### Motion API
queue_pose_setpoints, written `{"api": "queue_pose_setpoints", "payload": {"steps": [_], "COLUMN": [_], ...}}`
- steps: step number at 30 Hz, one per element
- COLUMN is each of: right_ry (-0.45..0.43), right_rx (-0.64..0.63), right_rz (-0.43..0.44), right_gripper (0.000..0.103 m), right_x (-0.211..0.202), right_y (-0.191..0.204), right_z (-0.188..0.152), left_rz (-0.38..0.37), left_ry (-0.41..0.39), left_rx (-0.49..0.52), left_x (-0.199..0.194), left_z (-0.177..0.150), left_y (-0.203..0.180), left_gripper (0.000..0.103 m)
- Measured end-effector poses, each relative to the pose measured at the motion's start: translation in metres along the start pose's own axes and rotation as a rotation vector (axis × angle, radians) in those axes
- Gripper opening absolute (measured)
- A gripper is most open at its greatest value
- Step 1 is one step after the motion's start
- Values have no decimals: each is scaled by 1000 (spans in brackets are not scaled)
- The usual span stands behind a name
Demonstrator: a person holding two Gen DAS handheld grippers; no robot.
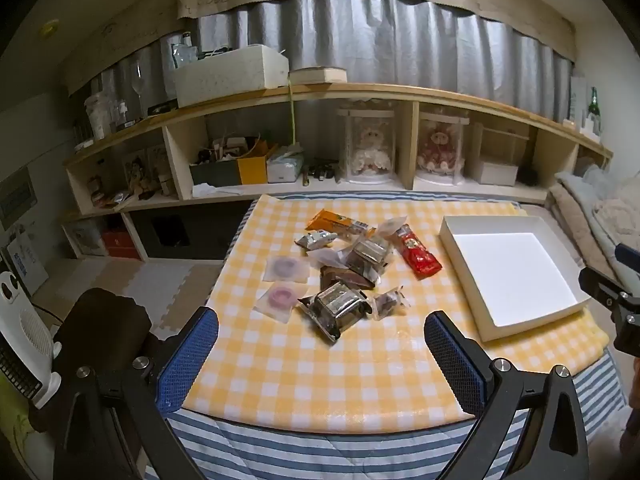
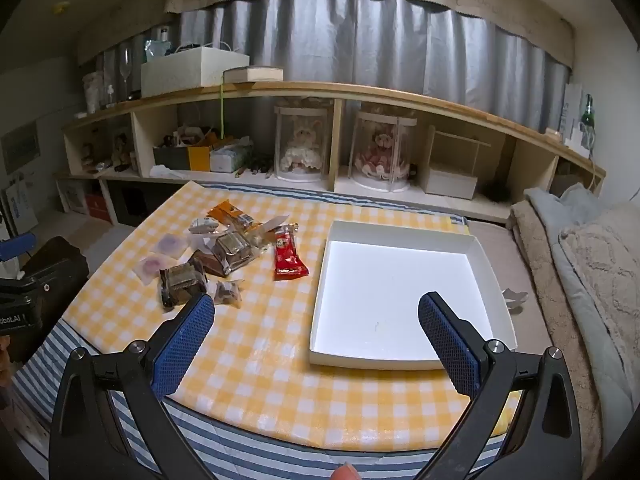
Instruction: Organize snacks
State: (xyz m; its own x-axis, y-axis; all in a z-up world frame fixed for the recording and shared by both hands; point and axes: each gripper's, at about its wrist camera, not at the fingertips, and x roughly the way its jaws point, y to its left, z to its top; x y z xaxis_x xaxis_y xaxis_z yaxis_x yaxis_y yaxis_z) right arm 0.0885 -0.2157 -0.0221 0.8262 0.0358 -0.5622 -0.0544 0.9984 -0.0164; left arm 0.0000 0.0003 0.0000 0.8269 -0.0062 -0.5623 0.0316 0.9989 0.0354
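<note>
Fingers of both the left gripper (image 1: 321, 334) and the right gripper (image 2: 316, 316) stand spread wide, grasping nothing, above the near edge of the checked tablecloth (image 1: 304, 376). Largest item: the white box (image 2: 400, 280), bare inside, on the cloth's right side. Smaller: the snack pile (image 1: 344, 268) to its left, with a red packet (image 2: 289, 258) nearest the box. Judged progress: nothing sorted yet; every snack remains outside.

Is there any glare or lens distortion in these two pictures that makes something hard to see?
Left wrist view: the white tray floor is overexposed, so its surface shows no detail; the shelf bows from the fisheye lens. Right wrist view: the same tray glares strongly, the corners are dark, and the snack wrappers stay readable but soft.
</note>
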Motion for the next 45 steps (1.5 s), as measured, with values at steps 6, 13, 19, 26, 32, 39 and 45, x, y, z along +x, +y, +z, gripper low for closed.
{"api": "queue_pose_setpoints", "payload": {"steps": [6, 13, 19, 26, 32, 39, 45], "right_ry": [3, -6, -7, -9, -9, -12, -11], "right_rx": [0, 1, 2, 1, 0, 0, 0], "right_rz": [0, -1, 0, 0, -1, -1, -2], "right_gripper": [103, 103, 103, 103, 103, 103, 103], "right_x": [-1, -4, -3, -4, -4, -5, -5], "right_y": [0, 1, 1, 2, 2, 1, 0], "right_z": [0, 2, 3, 4, 4, 5, 4], "left_rz": [2, 1, -4, -5, -6, -6, -6], "left_ry": [0, -4, -7, -9, -11, -13, -14], "left_rx": [-1, -2, -5, -7, -7, -9, -9], "left_x": [1, -1, -2, -5, -6, -6, -6], "left_z": [0, 5, 5, 8, 7, 7, 6], "left_y": [1, -1, -1, -2, -2, -1, -1], "left_gripper": [103, 103, 103, 103, 103, 103, 103]}}
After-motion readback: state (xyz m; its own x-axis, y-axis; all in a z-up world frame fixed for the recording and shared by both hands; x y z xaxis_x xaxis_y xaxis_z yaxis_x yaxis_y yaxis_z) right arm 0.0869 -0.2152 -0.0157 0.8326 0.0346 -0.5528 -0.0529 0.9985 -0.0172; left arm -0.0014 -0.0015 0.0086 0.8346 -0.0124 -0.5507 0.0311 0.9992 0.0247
